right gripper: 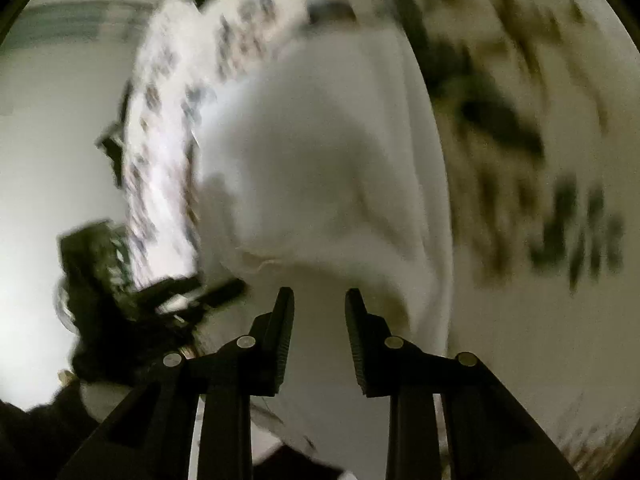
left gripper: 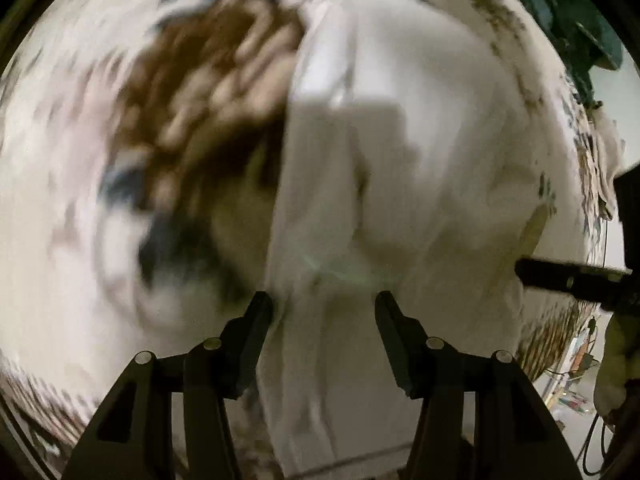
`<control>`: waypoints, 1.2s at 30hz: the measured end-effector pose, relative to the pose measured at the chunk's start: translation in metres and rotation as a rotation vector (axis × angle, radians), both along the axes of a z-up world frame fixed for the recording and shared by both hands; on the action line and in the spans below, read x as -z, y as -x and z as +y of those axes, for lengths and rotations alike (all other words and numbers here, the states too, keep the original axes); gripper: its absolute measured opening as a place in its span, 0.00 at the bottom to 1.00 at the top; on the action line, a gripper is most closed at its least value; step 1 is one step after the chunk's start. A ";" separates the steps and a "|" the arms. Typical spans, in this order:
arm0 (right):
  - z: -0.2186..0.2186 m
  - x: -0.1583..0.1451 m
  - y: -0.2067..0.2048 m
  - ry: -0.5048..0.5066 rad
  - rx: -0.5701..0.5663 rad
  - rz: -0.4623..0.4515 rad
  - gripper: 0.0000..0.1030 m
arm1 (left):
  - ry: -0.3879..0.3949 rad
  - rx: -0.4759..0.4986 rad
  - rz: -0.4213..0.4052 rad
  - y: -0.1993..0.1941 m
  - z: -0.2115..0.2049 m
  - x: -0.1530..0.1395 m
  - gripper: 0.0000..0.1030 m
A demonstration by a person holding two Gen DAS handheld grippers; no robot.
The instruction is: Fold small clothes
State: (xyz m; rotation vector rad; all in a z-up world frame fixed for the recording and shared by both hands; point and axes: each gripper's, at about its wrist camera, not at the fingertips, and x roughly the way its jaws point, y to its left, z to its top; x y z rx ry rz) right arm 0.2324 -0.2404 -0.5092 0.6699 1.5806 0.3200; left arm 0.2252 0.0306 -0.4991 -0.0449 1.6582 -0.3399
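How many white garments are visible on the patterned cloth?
1: a plain white fabric garment lies on the patterned cloth, ahead of both grippers' open fingers. Blur may hide others.

Motion-blurred white garment point(left gripper: 392, 168) and patterned cloth point(left gripper: 192, 92), details unreadable.

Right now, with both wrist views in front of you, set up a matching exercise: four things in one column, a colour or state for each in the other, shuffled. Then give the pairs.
Things
1. white garment
2. patterned sheet
3. left gripper
4. right gripper

Colour or state
A. open, narrower gap between its fingers
B. plain pale cloth with folds
C. open, wider gap between its fingers
D. cream with brown and dark blotches

Pairs: 1-B, 2-D, 3-C, 4-A
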 end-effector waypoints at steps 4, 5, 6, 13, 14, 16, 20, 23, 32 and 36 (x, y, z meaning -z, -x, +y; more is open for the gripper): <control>-0.001 0.004 0.031 -0.024 -0.004 0.067 0.28 | 0.053 -0.115 0.022 0.002 0.022 -0.013 0.50; -0.006 0.000 0.032 -0.026 0.030 0.066 0.28 | 0.074 -0.150 0.021 -0.001 0.025 -0.017 0.50; -0.012 -0.004 0.032 -0.031 0.058 0.061 0.28 | 0.096 -0.185 0.022 -0.005 0.027 -0.020 0.50; -0.032 -0.032 -0.007 -0.021 0.245 -0.119 0.31 | 0.096 -0.290 -0.021 -0.040 0.011 -0.009 0.50; -0.024 -0.027 -0.013 0.037 0.203 -0.115 0.31 | 0.072 -0.280 -0.024 -0.040 0.007 -0.005 0.50; -0.007 -0.011 -0.017 0.187 0.088 -0.082 0.31 | 0.069 -0.277 0.007 -0.032 0.009 0.003 0.50; 0.004 0.006 0.006 0.190 0.021 0.000 0.31 | 0.134 -0.270 0.030 -0.007 0.026 -0.012 0.50; -0.015 -0.005 0.037 0.117 0.107 0.047 0.31 | 0.167 -0.278 0.034 0.018 0.045 -0.027 0.50; -0.046 0.014 0.167 0.001 0.235 0.221 0.54 | 0.186 -0.267 0.172 0.110 0.068 0.010 0.59; -0.033 0.049 0.191 -0.035 0.209 0.238 0.54 | 0.247 -0.245 0.203 0.137 0.051 0.035 0.60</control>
